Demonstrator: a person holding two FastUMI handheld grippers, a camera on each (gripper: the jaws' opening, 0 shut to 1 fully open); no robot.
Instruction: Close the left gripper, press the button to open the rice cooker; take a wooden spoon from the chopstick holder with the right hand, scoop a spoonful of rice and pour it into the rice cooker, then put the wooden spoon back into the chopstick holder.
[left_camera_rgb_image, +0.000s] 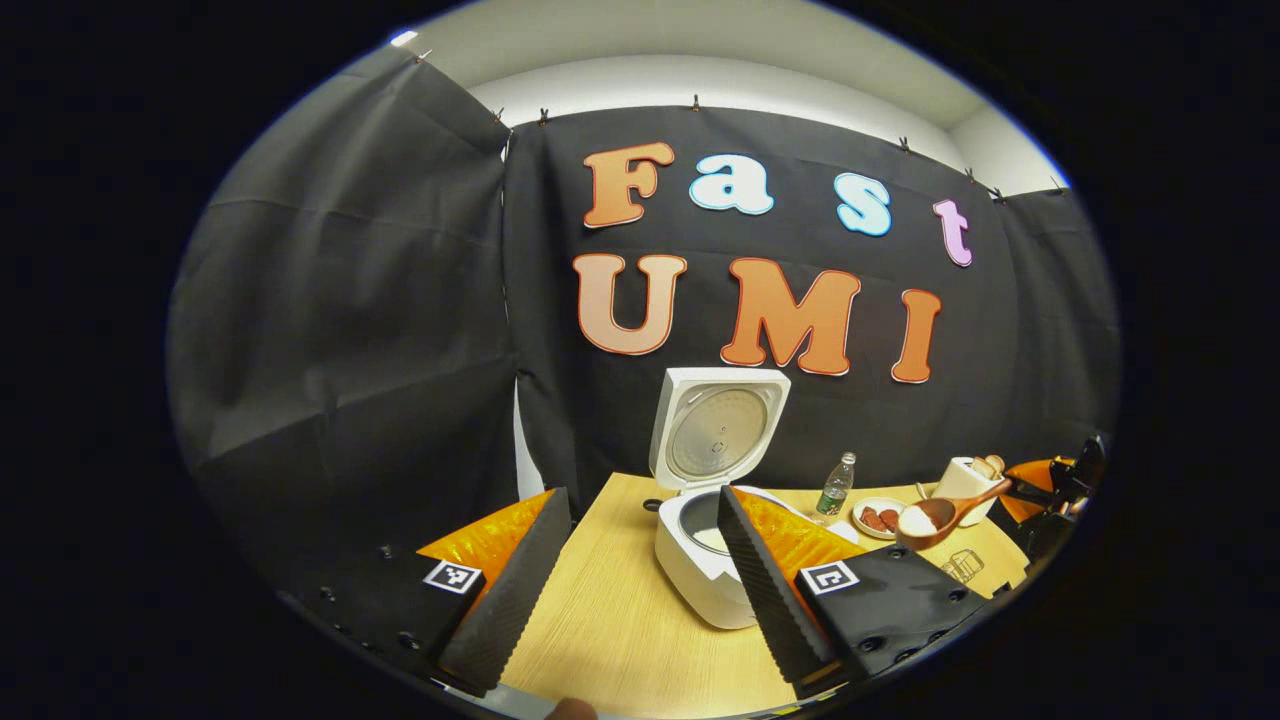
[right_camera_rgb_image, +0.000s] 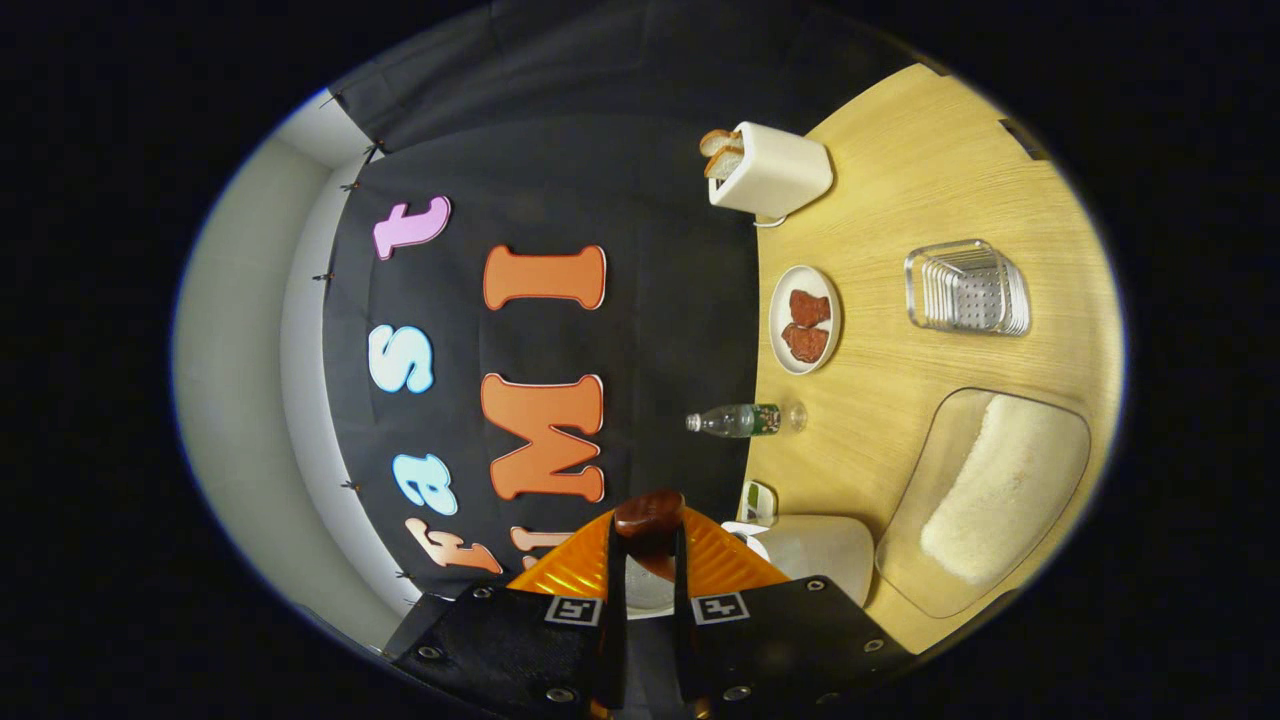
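The white rice cooker (left_camera_rgb_image: 700, 570) stands on the wooden table (left_camera_rgb_image: 620, 620) with its lid (left_camera_rgb_image: 718, 430) up, some white inside the pot. My left gripper (left_camera_rgb_image: 640, 495) is open just in front of it, one finger overlapping its body. At the right of the left gripper view, the wooden spoon (left_camera_rgb_image: 935, 518) carries a heap of rice, held level above the table by my right gripper (left_camera_rgb_image: 1050, 490). In the right gripper view, which is turned sideways, my right gripper (right_camera_rgb_image: 648, 535) is shut on the spoon's handle (right_camera_rgb_image: 648, 510). The rice cooker (right_camera_rgb_image: 815, 548) lies just beyond the fingers.
A glass dish of rice (right_camera_rgb_image: 990, 495) sits beside the cooker. A clear ribbed holder (right_camera_rgb_image: 968, 287), a plate of red food (right_camera_rgb_image: 805, 318), a lone water bottle (right_camera_rgb_image: 740, 420) and a toaster with bread (right_camera_rgb_image: 770, 170) stand along the table's back.
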